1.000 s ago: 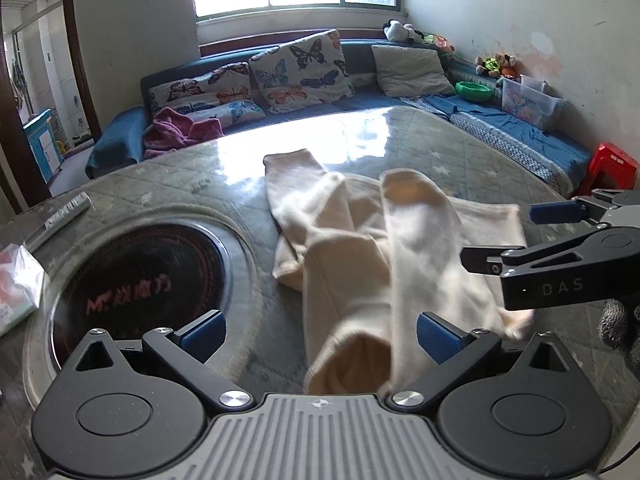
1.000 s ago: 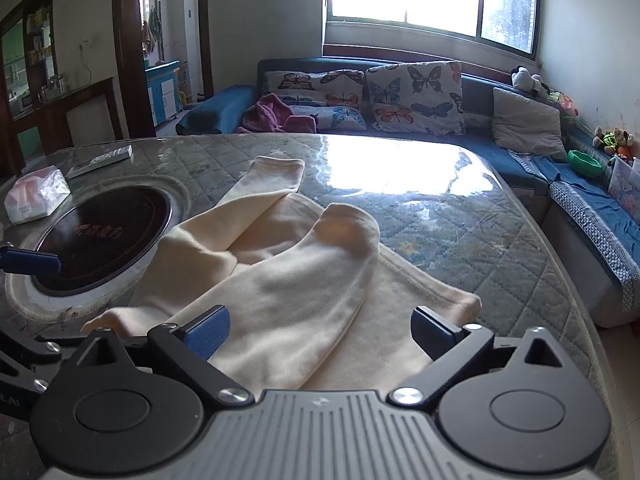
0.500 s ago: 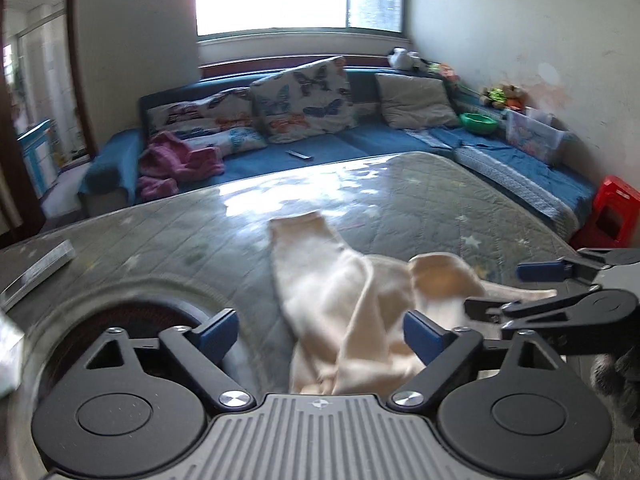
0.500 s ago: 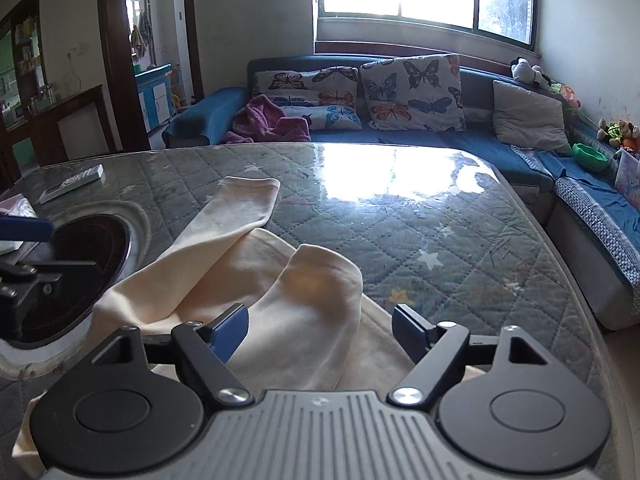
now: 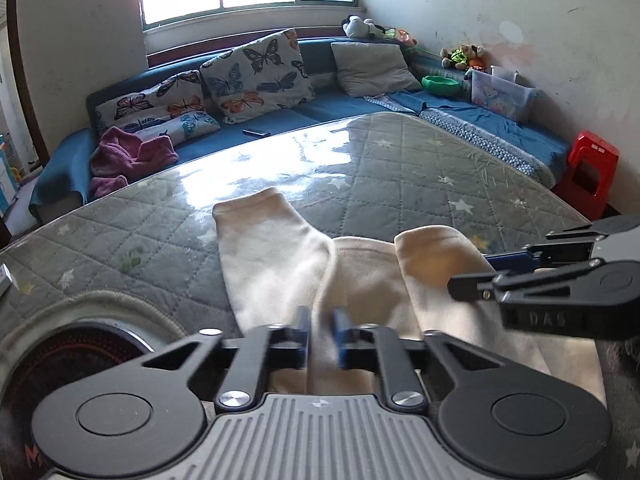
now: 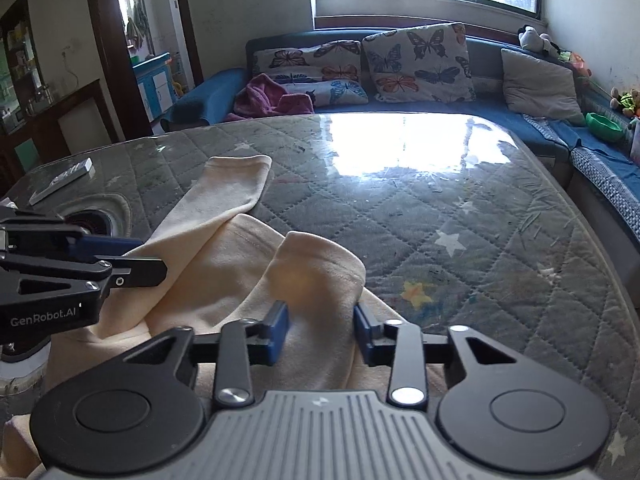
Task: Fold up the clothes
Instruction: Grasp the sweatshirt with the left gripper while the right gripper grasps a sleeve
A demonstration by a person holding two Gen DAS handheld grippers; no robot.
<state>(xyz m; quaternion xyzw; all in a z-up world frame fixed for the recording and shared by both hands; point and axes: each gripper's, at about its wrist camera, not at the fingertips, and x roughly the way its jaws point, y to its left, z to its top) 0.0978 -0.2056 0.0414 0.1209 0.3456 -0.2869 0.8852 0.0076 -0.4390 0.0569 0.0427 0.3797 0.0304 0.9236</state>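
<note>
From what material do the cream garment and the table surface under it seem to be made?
Cream garment: probably a soft knit or fleece, matte; it drapes in rounded folds and its sleeve ends show stitched hems. Table surface: it looks like quilted grey fabric with star prints under a clear, glossy sheet, glass or plastic, because the window light reflects sharply on it. The exact materials stay uncertain.

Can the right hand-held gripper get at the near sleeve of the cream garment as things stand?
Probably yes: the right hand-held gripper is open with the near sleeve between its fingers, and nothing blocks it. The left hand-held gripper grips cloth off to one side.
</note>
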